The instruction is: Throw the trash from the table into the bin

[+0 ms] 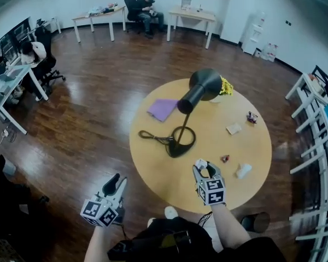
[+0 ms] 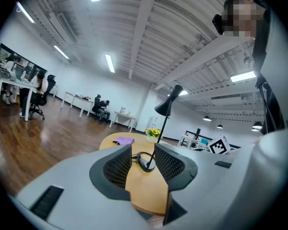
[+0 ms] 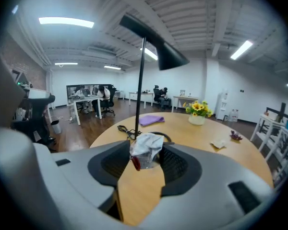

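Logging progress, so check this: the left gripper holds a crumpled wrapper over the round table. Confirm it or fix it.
Wrong gripper. It is the right gripper that holds the crumpled wrapper over the round table, as the right gripper view shows. The left gripper view shows the left gripper with open jaws and nothing between them.

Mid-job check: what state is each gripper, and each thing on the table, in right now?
Right gripper: fingers shut on crumpled wrapper.
Left gripper: open, empty.
Desk lamp: upright.
Purple cloth: flat on the table.
White scrap: lying on the table.
Crumpled tissue: lying on the table.
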A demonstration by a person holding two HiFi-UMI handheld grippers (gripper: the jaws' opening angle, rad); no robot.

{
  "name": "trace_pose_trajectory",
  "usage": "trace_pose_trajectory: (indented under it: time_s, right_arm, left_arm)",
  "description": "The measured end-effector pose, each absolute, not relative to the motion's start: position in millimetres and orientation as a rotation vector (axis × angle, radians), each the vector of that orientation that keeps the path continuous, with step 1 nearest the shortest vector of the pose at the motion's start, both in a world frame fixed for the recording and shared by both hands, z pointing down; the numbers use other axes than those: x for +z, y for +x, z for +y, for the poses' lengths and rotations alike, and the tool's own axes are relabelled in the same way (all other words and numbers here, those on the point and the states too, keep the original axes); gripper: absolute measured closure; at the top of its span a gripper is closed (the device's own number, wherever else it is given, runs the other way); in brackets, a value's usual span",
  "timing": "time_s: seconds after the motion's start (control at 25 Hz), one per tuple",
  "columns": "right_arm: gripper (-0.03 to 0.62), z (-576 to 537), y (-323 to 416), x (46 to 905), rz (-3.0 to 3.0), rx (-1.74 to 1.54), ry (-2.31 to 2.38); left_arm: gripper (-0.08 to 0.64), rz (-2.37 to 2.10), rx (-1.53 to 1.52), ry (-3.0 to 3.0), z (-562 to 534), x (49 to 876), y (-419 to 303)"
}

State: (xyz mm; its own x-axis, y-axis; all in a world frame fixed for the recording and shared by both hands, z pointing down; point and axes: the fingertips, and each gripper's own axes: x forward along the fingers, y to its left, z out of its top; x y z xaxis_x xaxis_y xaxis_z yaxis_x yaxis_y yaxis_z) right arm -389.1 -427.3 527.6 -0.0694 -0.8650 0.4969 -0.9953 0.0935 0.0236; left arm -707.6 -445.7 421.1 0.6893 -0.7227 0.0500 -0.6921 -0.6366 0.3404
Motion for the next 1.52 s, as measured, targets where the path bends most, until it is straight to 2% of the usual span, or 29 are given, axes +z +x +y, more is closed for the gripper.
trace_pose_trajectory:
  time_s: [0.2,0.44,0.84,1.12,1.28,1.52]
  right_arm:
    - [0.394,-337.1,-330.8,442.4,-1.857,0.302,2.087]
    - [0.394,-215.4,-251.1,407.6,-1.553,0.259,2.424]
    - [0.396,-44.2,-134.2,439.3,-1.189,0.326,2.765]
    - [0.396,57.7,17.5,471.0,-1.165,0.341,2.822]
    - [0.399,104.7,98.9,456.8,-1.171,0.309,2.780]
    - [0.399,168.5,163.5,449.8,-1.048,0.291,2.862]
  left_arm:
    - [0.408,-0.833,-0.235,2.675,-433.2,406.5,-643.8]
    - [0.408,-0.473,-0.223,2.722,-404.6,418.3,-542.7]
    - [0.408,-0.135,-0.223,2.822,-326.8,405.7,-379.0]
    - [0.408,-0.068,-0.252,2.858,-230.6,407.7,-206.6]
    - [0.408,-0.017,-0.236,2.824,-171.0,404.4,-105.5]
    - [0.410,0.195,-0.199,2.822,-106.0,392.3,-6.2]
